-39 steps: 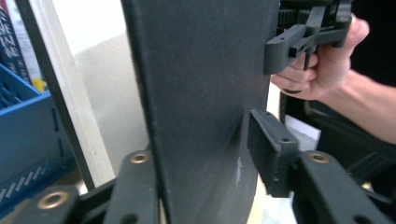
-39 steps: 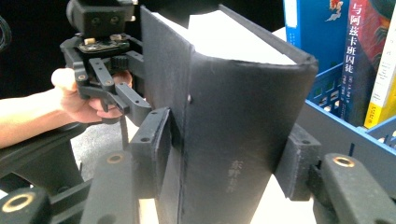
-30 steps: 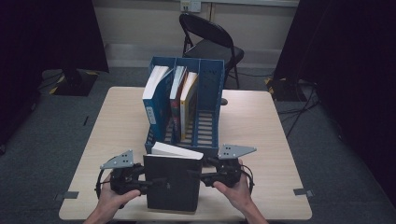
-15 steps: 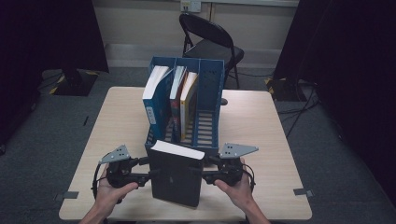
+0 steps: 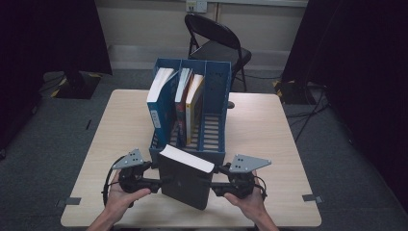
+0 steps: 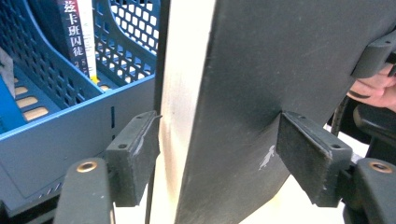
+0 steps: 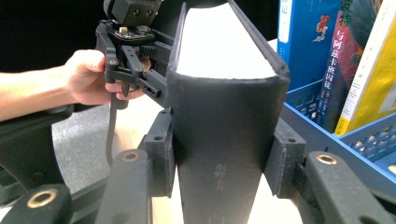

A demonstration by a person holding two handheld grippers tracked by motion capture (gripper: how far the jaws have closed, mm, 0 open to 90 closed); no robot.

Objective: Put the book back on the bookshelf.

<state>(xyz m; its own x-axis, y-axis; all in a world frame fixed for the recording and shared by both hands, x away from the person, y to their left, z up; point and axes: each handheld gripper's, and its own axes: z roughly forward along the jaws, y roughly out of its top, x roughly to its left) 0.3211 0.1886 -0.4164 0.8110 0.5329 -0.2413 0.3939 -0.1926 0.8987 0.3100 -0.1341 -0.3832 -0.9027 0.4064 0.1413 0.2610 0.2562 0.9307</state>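
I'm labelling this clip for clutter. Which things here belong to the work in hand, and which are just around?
In the job:
black book, held upright
left claw and right claw, both clamped on it
blue file rack, its right slot free

Just around:
blue book and two more in the rack
folding chair
table

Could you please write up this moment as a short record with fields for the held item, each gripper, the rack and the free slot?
Held item: black book, upright, tilted, in front of the rack
Left hand-held gripper: jaws around the book's page edge, left pad touching, right pad slightly off the cover
Right hand-held gripper: clamped on the spine
Rack: blue file rack on the table
Contents: three books
Free slot: rightmost compartment
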